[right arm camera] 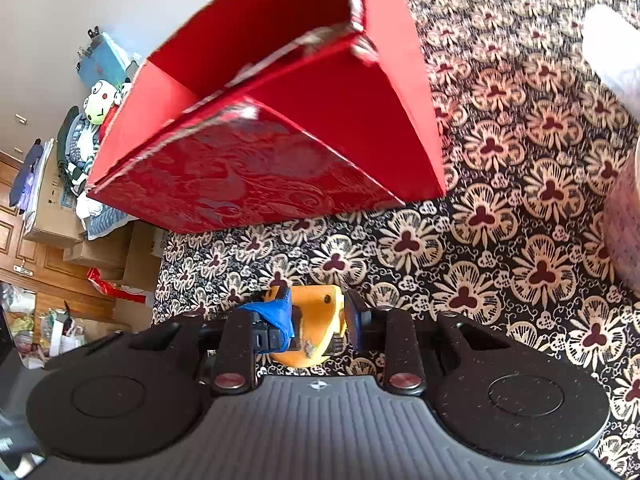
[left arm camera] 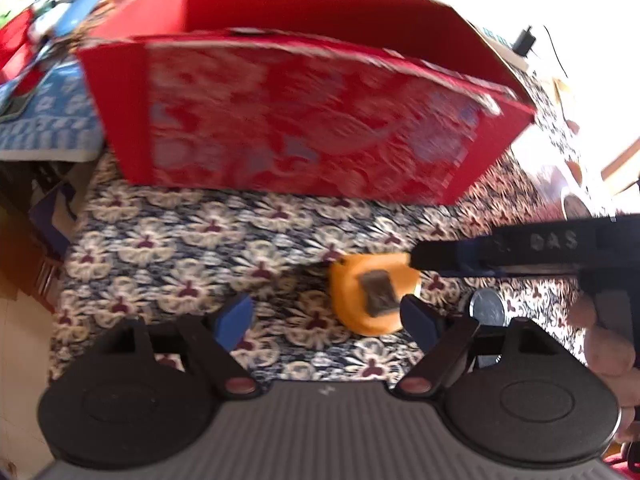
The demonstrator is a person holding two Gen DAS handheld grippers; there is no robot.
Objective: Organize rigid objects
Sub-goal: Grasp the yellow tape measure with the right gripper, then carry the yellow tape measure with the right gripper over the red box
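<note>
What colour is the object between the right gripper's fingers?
Orange, clearest in the right wrist view.

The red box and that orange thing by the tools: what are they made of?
Red box: looks like cardboard with a glossy patterned wrap; folded walls, whitish worn edges. Orange thing: probably hard plastic, smooth and slightly scuffed, sitting between the right tool fingers.

An open cardboard box (left arm camera: 304, 120) is coloured red, its front printed with a pale swirling pattern; the tablecloth (right arm camera: 520, 200) is patterned with cream flowers, maroon-centred, on dark ground; a small plastic object (right arm camera: 316, 320) is coloured orange; blue pads (left arm camera: 234, 320) are borne on black fingers.
</note>
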